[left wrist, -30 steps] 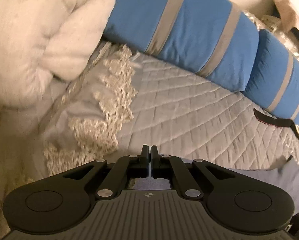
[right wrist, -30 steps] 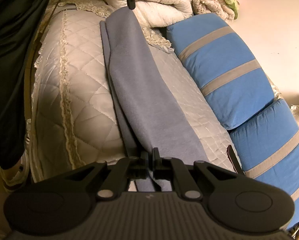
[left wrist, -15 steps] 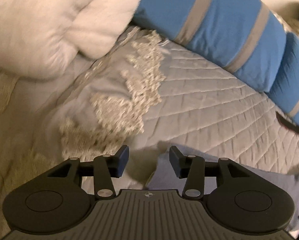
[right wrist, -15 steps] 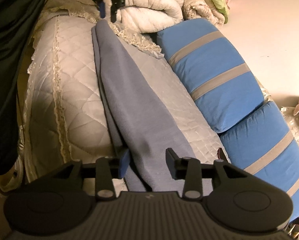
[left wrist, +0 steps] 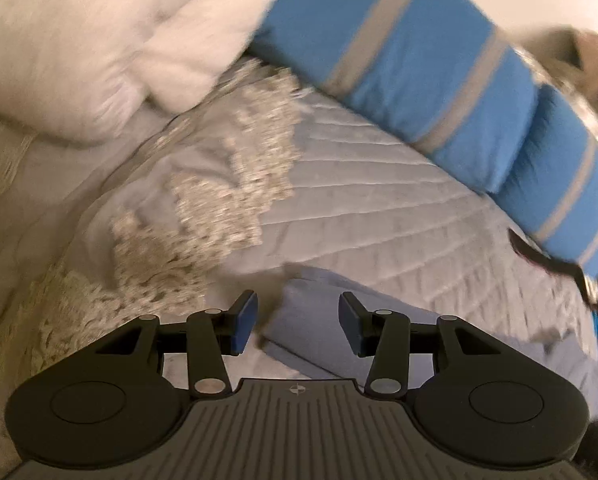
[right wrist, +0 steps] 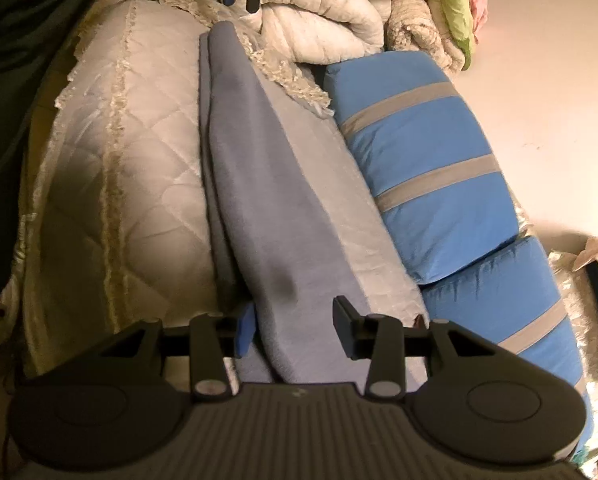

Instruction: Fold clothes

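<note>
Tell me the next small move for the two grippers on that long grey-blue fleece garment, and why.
Probably lift both clear, then regrasp to fold end to end. The long grey-blue fleece garment lies as a narrow strip along the quilted white bedspread, one lengthwise fold done. The left gripper and right gripper stand open at its two ends, pads not pressing it.

Probably a home bedroom: quilted bedspread (right wrist: 147,152), blue pillows (right wrist: 427,152), piled bedding (right wrist: 323,20).

blurred: lace trim (left wrist: 219,216) | cut off: folded garment (right wrist: 267,216)
</note>
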Tool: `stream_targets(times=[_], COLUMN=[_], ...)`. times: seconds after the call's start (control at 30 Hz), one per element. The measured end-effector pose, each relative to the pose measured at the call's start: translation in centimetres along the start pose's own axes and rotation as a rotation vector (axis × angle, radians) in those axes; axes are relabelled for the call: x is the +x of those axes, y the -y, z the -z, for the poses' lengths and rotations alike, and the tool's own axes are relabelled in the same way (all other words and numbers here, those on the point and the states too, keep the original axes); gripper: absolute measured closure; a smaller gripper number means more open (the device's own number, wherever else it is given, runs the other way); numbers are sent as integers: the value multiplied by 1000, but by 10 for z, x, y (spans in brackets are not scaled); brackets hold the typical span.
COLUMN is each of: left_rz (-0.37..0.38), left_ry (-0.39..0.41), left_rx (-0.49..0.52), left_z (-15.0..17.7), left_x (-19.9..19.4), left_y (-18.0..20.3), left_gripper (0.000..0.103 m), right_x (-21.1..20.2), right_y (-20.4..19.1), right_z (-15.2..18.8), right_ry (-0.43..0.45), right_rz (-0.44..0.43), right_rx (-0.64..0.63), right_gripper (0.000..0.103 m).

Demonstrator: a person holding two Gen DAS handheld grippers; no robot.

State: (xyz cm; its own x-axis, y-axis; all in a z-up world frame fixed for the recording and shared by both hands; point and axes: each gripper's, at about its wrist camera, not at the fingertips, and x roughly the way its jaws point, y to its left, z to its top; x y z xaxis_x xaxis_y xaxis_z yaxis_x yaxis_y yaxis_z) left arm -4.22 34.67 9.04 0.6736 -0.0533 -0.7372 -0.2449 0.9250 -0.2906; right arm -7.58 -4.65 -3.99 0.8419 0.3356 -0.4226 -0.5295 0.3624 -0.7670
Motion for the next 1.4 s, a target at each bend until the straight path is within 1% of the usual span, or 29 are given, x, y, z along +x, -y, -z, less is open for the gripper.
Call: stream_targets(times=[0.03,0.07,0.1,0.17,0.2,0.27,0.3,0.4,0.5,0.53,0.63,0.67,0.73,0.8,0.87,0.93,1.0,1.1,1.17,1.3,1.4], left_rz=[-6,-12,-17,-25,-29,-33,-29,-15,-21,-33,-111,-156,-296,-451,-617,-730,-802,-863,-888,-881,-884], left_ry=[15,30,41,50,56,79,96,151,196,210,240,261,305,338,370,381,371,352,333,267,189], left_rx=[64,134,214,385,474,641,718,938,1146,1204,1339,1374,1449,1504,1532,1530,1513,1495,1490,1506,1537], left_z=[3,7,12,22,30,49,62,100,142,154,181,188,200,206,207,201,193,177,168,157,157], left_x=[-4,-7,-10,-14,-16,-21,-21,-20,-7,-2,21,29,50,71,90,99,99,93,90,87,87], left_y=[13,28,45,80,99,136,153,198,229,238,256,260,268,269,265,256,246,227,214,180,158], left_gripper=[54,52,47,43,42,41,41,37,37,36,36,36,36,36,36,36,36,35,35,35,35], right_x=[2,5,9,15,17,20,21,25,28,28,28,28,26,25,24,24,23,23,23,22,20], right_y=[0,1,2,8,14,26,34,53,66,70,78,81,85,87,88,88,89,89,89,88,86], right_z=[-2,-5,-6,-10,-12,-16,-17,-19,-20,-19,-20,-19,-17,-16,-15,-14,-13,-12,-12,-11,-12], right_ry=[3,6,9,15,14,14,15,9,8,9,12,13,17,22,26,30,33,37,41,43,45], right_rz=[5,-3,-13,-39,-54,-84,-98,-126,-143,-147,-159,-164,-173,-180,-184,-183,-183,-184,-185,-190,-196], right_rx=[-5,-8,-5,19,52,121,161,265,330,348,394,411,440,462,475,479,483,486,486,491,488], right_gripper=[48,48,48,61,67,71,75,76,76,76,76,76,78,79,83,86,86,86,86,86,86])
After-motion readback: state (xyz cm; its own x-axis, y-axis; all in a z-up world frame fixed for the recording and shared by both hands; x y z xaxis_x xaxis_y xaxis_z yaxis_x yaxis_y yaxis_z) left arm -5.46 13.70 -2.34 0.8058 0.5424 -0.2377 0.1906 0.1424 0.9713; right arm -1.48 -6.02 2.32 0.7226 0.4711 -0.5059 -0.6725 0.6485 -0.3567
